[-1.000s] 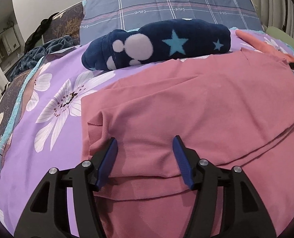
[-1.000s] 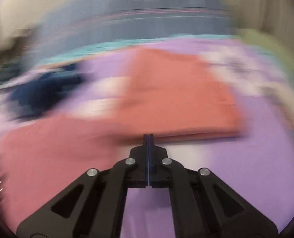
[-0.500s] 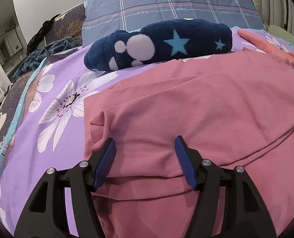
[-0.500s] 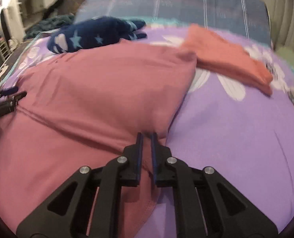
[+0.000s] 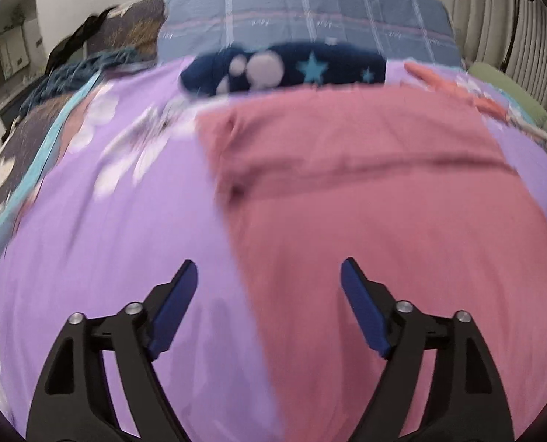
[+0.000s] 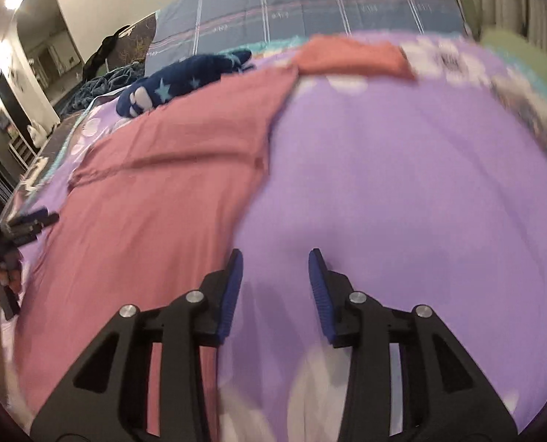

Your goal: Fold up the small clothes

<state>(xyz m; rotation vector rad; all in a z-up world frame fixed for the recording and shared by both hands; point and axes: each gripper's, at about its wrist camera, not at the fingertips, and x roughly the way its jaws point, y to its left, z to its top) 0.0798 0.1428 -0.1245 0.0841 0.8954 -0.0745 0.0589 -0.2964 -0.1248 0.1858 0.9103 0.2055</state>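
A pink garment lies spread flat on the purple flowered bedspread, with a fold line across its upper part. It also shows in the right wrist view. My left gripper is open and empty, hovering over the garment's left edge near its bottom. My right gripper is open and empty, over the bedspread just right of the garment's right edge. The left gripper's tips show at the far left of the right wrist view.
A navy star-patterned plush garment lies beyond the pink one. A folded orange garment lies at the far right of the bed. A blue checked pillow is at the head. A green cushion sits at the right edge.
Both grippers have pulled back toward the near side of the garment. The right gripper has gone from shut to open. The left gripper has opened wider and shifted to the garment's left edge.
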